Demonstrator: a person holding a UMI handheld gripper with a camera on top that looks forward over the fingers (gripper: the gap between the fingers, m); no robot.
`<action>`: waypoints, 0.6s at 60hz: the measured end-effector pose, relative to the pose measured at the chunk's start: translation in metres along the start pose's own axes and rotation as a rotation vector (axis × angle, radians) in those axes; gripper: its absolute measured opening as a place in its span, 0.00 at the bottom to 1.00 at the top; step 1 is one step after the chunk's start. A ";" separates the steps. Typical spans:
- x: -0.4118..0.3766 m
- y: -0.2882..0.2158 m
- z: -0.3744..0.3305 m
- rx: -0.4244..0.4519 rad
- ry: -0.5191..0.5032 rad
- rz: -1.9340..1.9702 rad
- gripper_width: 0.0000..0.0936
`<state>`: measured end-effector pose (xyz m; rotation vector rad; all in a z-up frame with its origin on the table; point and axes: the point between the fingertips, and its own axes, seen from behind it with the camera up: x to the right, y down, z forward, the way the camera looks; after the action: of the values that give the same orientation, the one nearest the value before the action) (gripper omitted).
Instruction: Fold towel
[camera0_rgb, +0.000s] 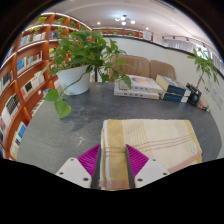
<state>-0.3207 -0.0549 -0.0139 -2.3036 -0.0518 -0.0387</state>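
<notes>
The hand-held gripper (112, 168) has its two fingers spread wide, their magenta pads (90, 157) showing on either side of the near edge of the towel (150, 145), which lies between them with no clear sign that both fingers press on it. The towel, pale yellow with faint stripes, lies folded and flat on the grey counter (75, 125), reaching from the fingers away to the right. Beyond it stand a potted plant (85, 55) in a white pot and a stack of books (140, 88), with a bookshelf (22, 75) along the left
</notes>
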 end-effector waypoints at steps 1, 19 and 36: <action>0.001 0.000 0.000 -0.002 0.008 0.001 0.44; 0.019 0.001 0.002 -0.062 0.057 -0.086 0.09; 0.053 -0.061 -0.044 0.003 -0.062 -0.045 0.05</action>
<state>-0.2711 -0.0449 0.0632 -2.2999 -0.1359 0.0101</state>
